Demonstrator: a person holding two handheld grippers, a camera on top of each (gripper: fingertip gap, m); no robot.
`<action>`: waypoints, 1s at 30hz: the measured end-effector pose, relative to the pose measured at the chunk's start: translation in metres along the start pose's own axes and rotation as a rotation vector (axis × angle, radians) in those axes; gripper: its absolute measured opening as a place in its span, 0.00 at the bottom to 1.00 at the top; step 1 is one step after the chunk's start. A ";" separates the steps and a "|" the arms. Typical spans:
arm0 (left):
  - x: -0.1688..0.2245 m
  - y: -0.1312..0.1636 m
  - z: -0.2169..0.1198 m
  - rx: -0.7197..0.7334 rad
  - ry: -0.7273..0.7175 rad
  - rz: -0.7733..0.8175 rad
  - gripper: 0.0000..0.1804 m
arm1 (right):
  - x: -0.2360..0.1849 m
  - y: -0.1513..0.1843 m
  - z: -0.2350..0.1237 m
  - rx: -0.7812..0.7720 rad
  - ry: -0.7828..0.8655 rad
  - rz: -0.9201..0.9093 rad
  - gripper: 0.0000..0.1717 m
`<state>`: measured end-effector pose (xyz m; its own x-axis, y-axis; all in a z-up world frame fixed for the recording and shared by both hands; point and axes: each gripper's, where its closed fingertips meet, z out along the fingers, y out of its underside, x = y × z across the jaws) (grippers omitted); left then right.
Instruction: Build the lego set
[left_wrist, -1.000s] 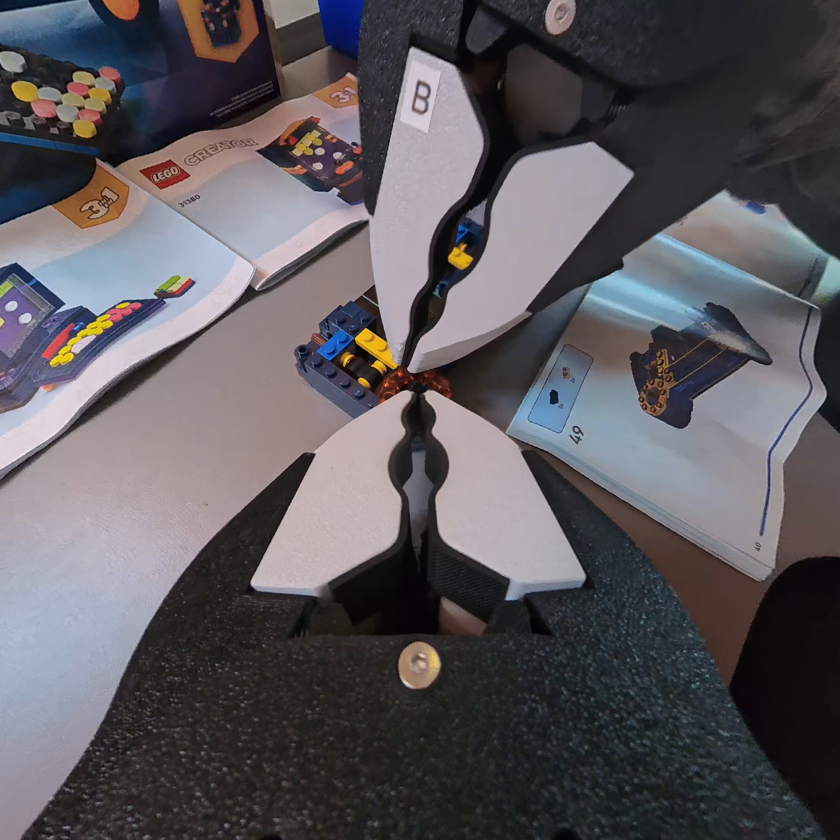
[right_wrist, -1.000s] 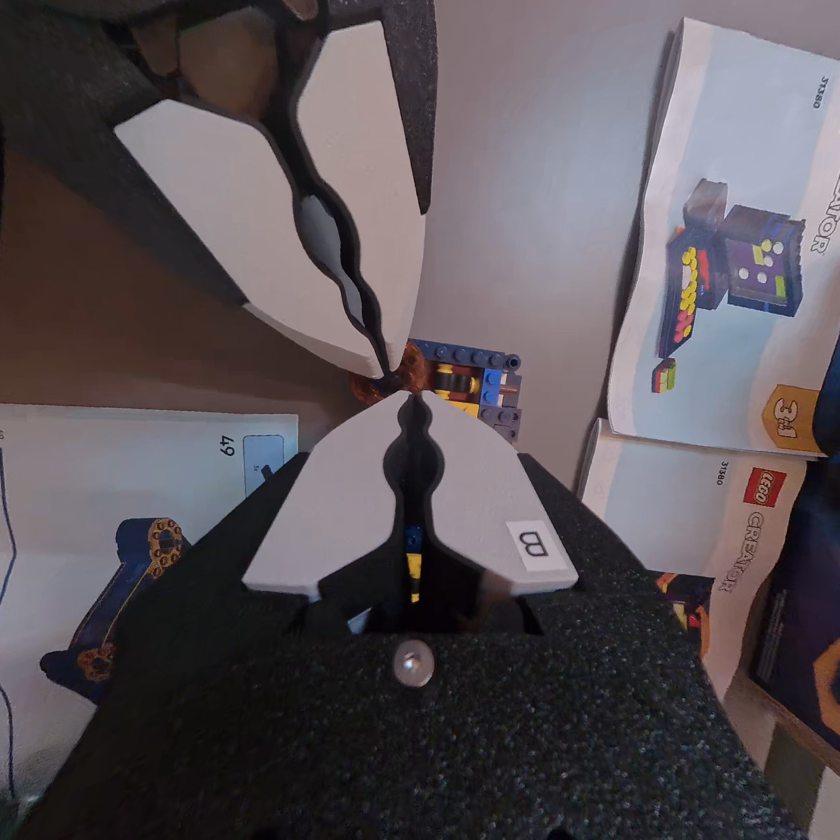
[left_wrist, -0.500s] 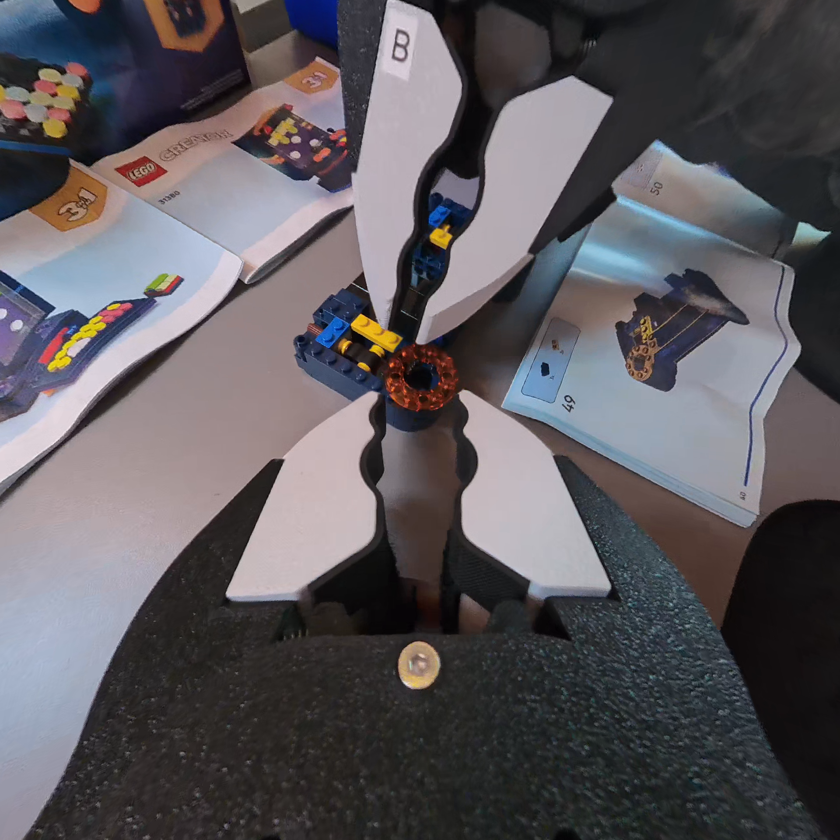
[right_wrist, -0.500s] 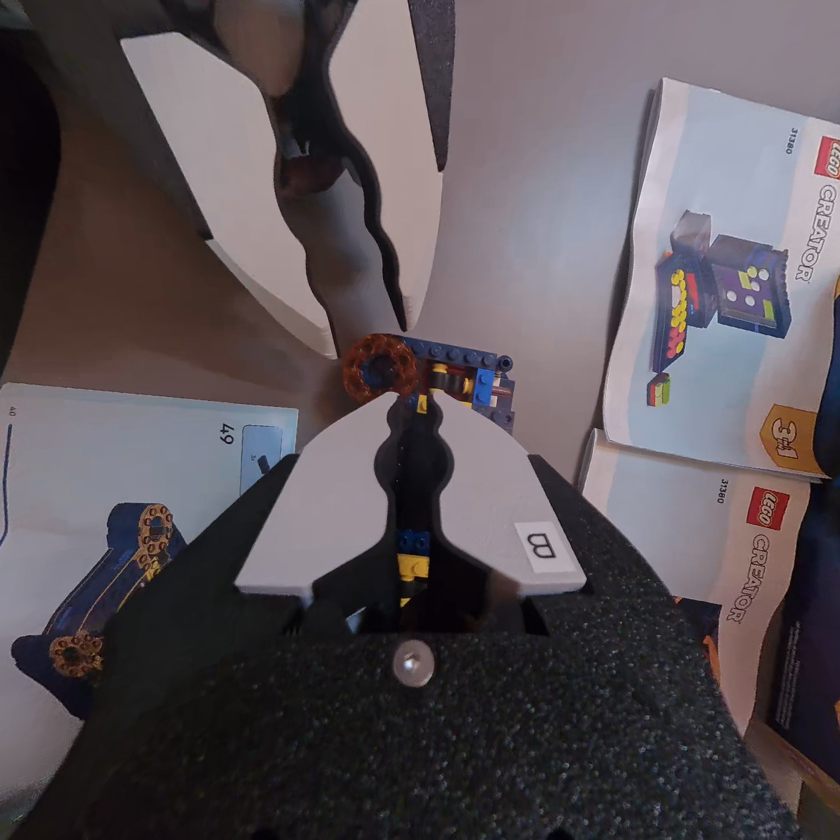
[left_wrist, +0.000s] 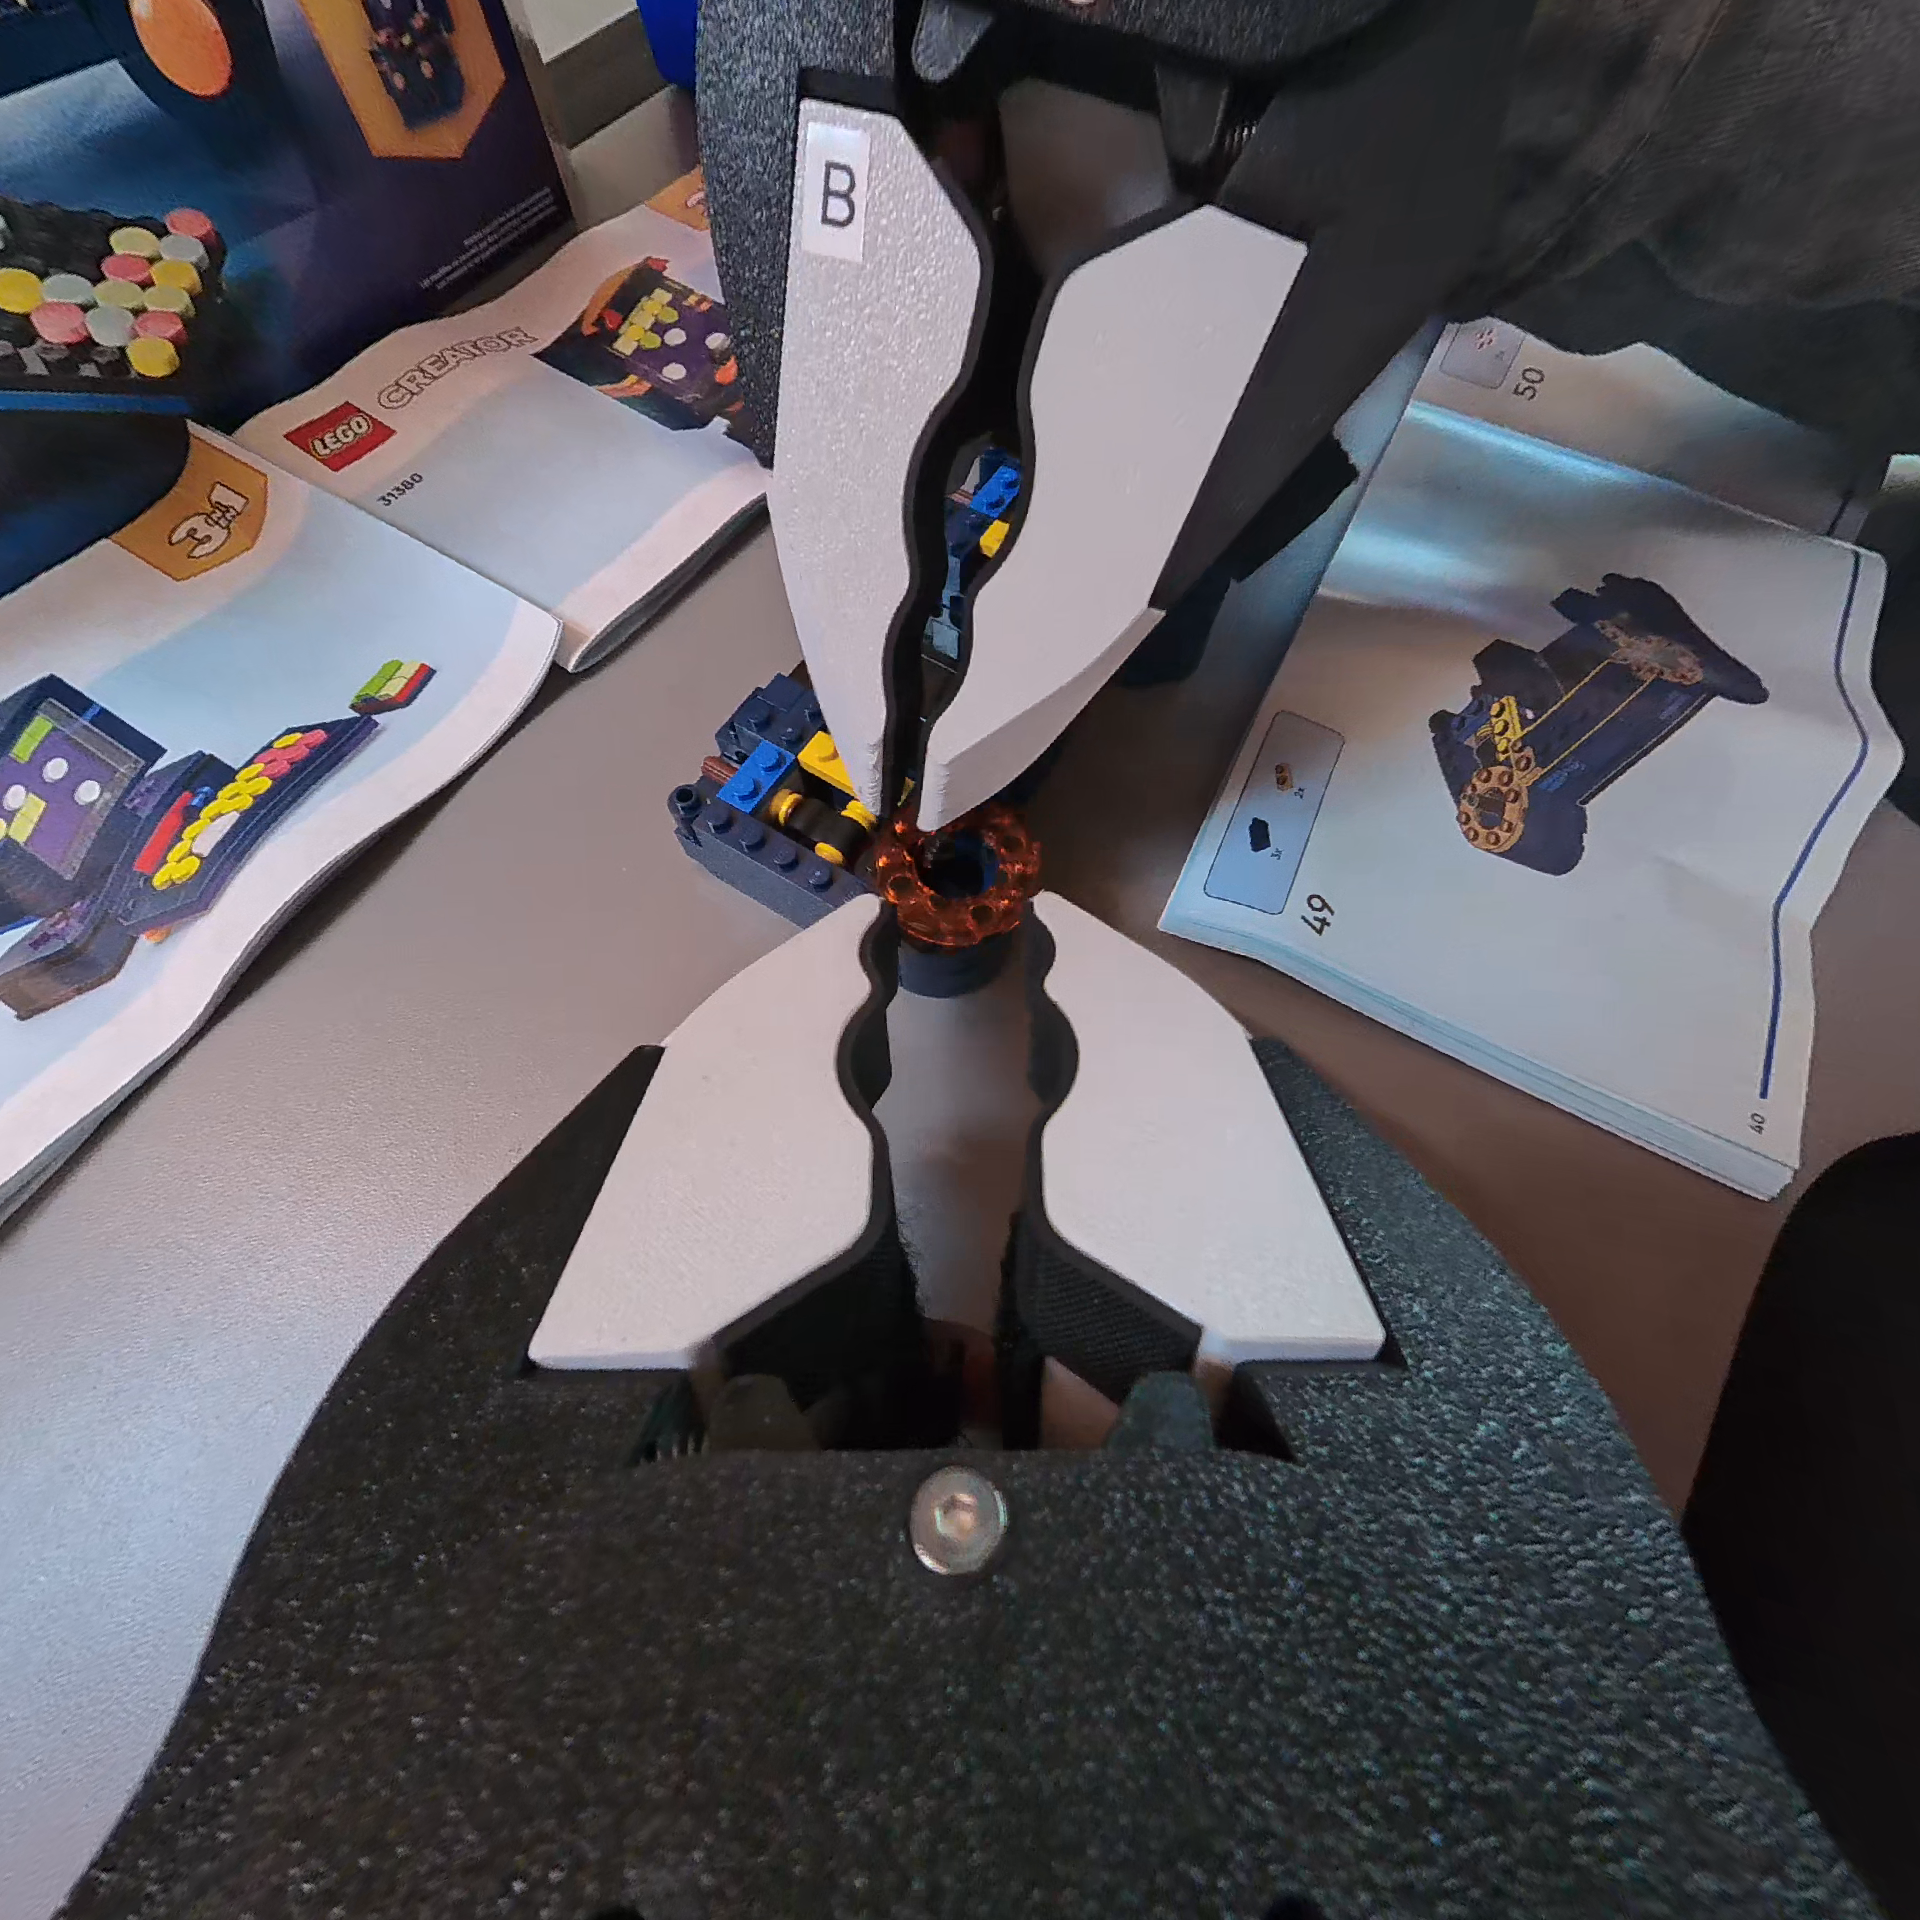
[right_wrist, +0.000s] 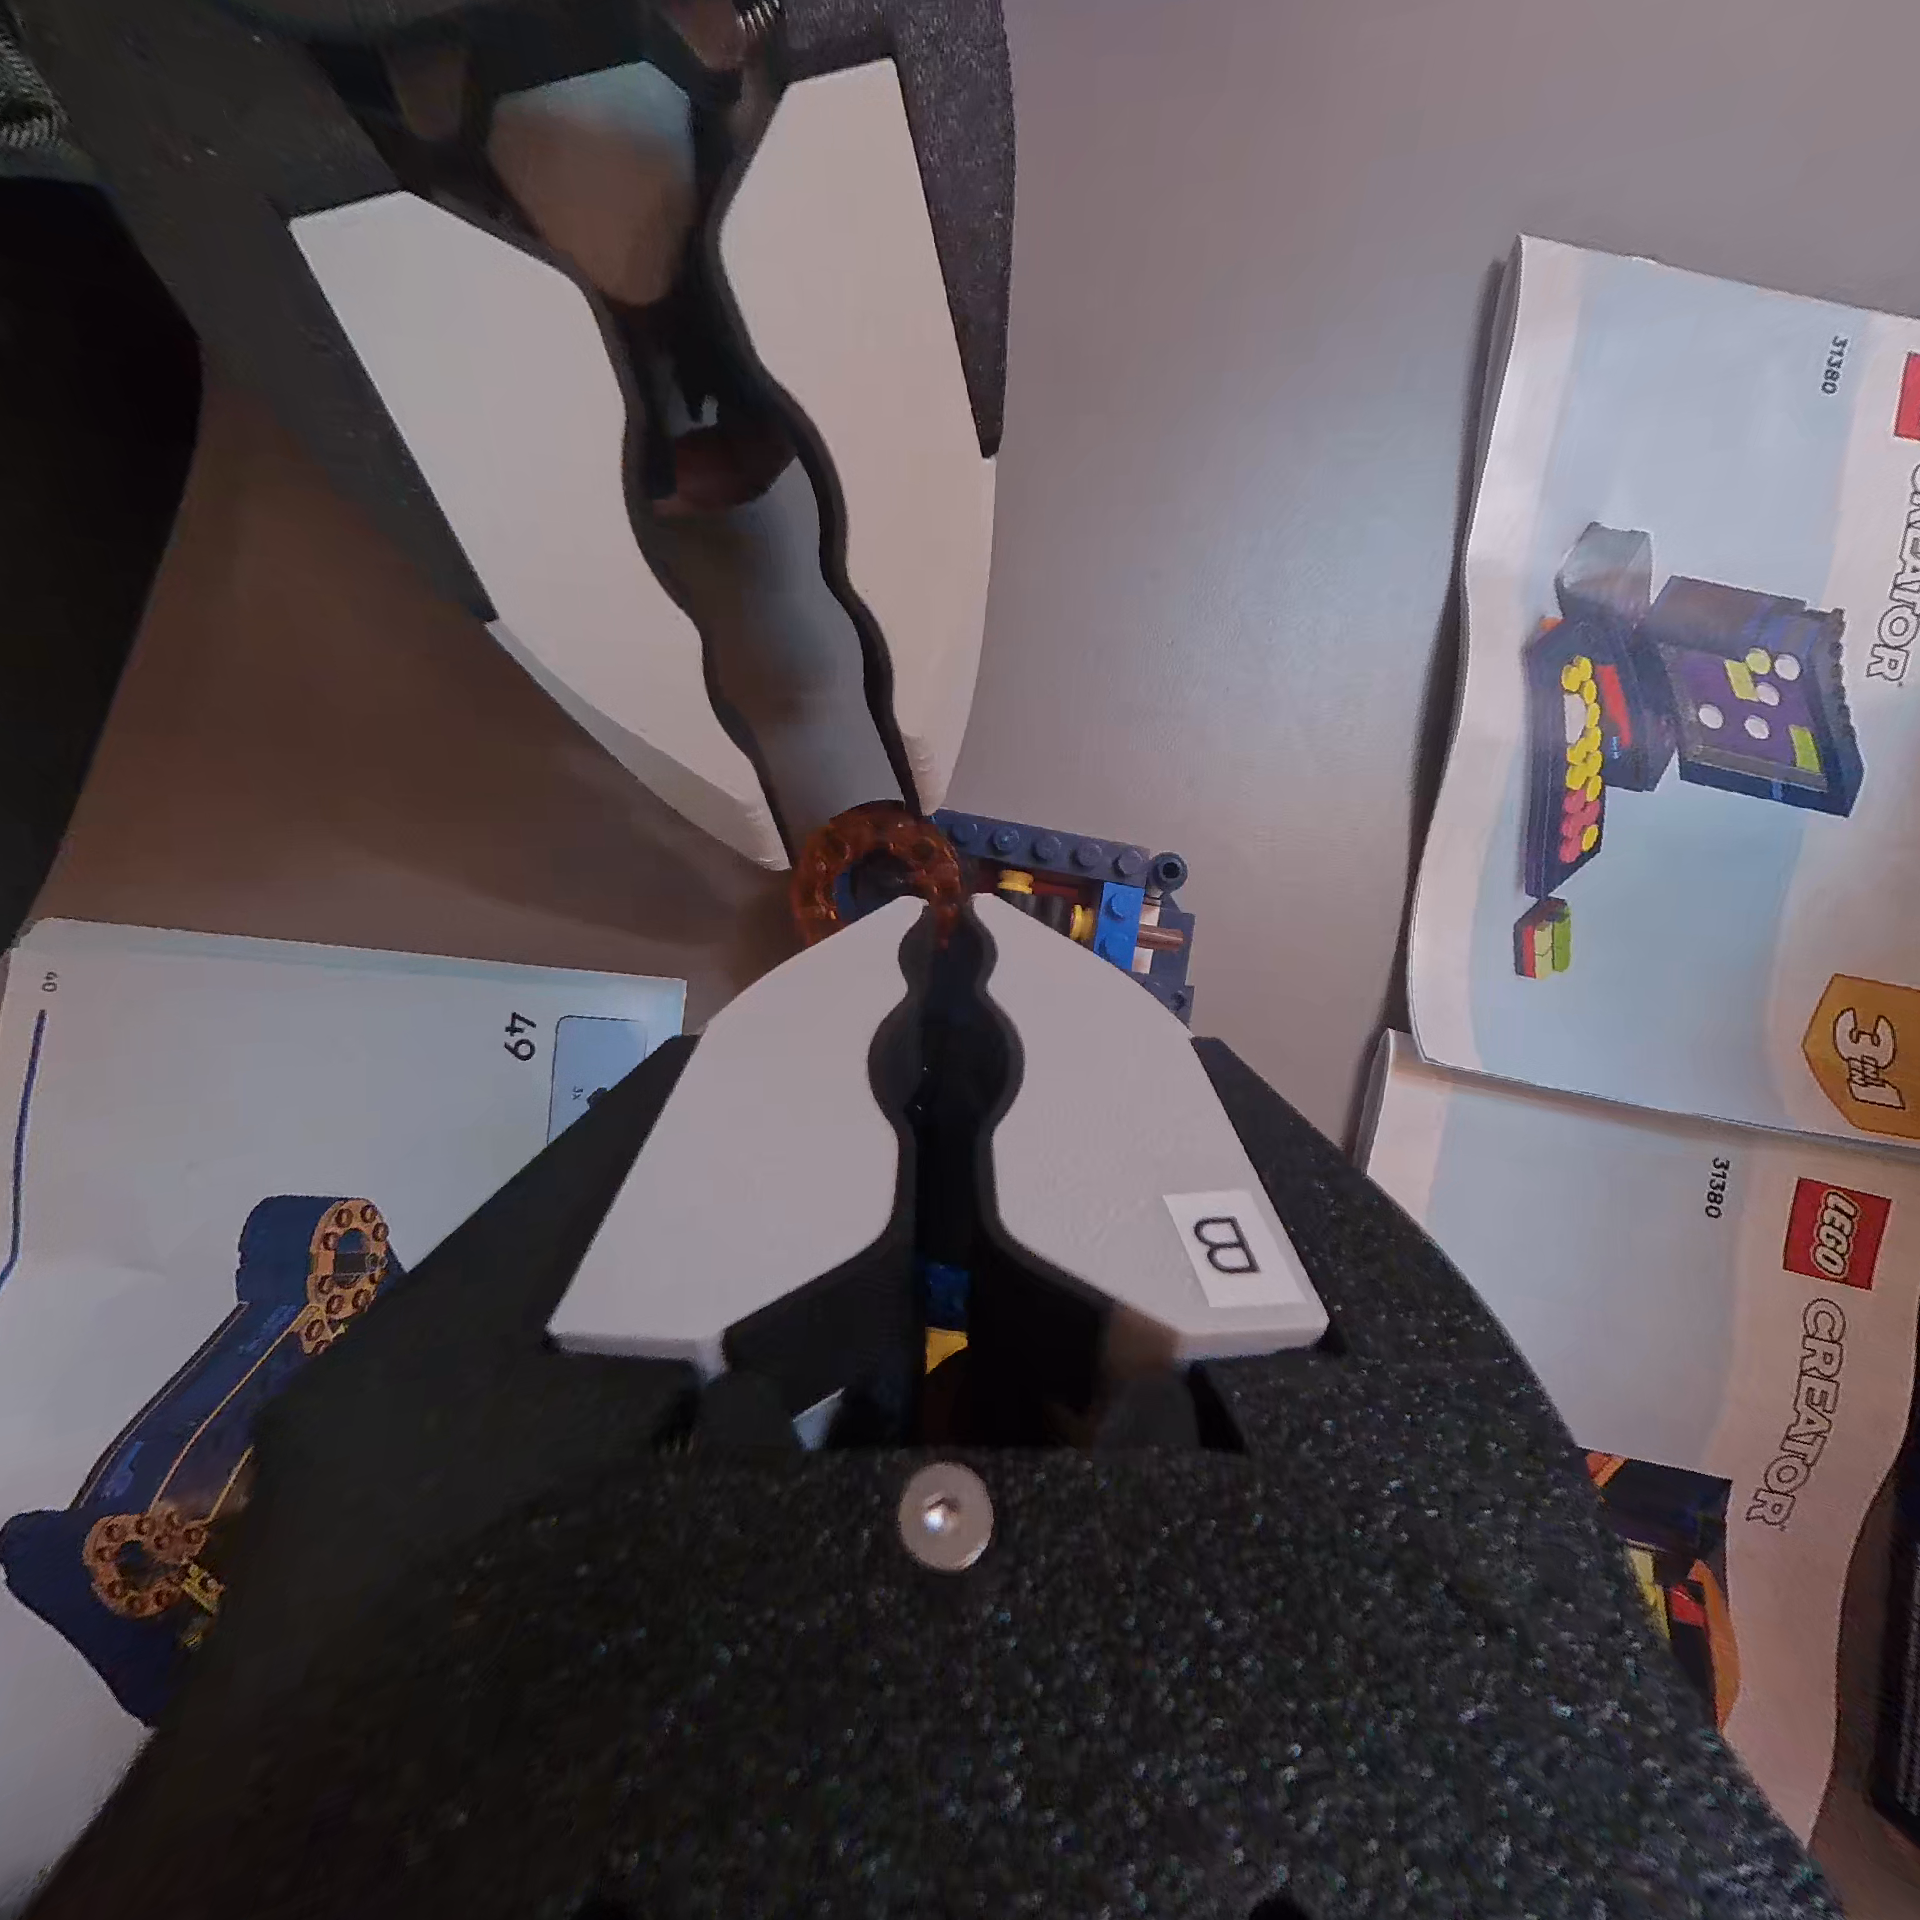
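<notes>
Orange ring (left_wrist: 956, 878) on a dark blue post (left_wrist: 940, 971), at the end of a small brick build (left_wrist: 769, 821) on the grey counter (left_wrist: 468, 1039). Pinched at one rim by the right hand-held gripper (right_wrist: 945, 920), tips almost together. Left hand-held gripper (left_wrist: 961, 914) around it, tips apart and right at its edges; cannot tell if pressing. Open counter between build and paper edges. Open booklet (left_wrist: 1558, 831) near on one side, two booklets (left_wrist: 312, 644) and a box (left_wrist: 343, 125) on the other.

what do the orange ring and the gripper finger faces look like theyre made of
Orange ring: translucent glossy plastic, seemingly; light glows through it and it has moulded round holes. Left gripper finger faces: matt pale grey, finely grained, probably printed plastic, edged with black.
</notes>
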<state>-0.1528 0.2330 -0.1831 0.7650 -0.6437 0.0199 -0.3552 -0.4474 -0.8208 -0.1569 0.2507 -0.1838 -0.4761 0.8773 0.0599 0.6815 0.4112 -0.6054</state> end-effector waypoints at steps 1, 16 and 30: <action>0.000 0.000 0.000 -0.002 -0.004 0.003 0.12 | 0.001 0.000 0.000 0.002 0.004 0.000 0.02; -0.004 -0.006 -0.005 0.034 -0.031 0.008 0.03 | 0.002 -0.003 0.003 0.011 0.016 -0.003 0.02; -0.001 -0.001 -0.001 0.037 0.040 -0.162 0.00 | 0.001 -0.006 0.004 0.026 0.036 -0.078 0.01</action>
<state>-0.1541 0.2331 -0.1816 0.7887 -0.5891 0.1758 -0.2078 -0.5246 -0.8256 -0.1641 0.2481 -0.1834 -0.5070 0.8512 0.1356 0.6278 0.4725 -0.6185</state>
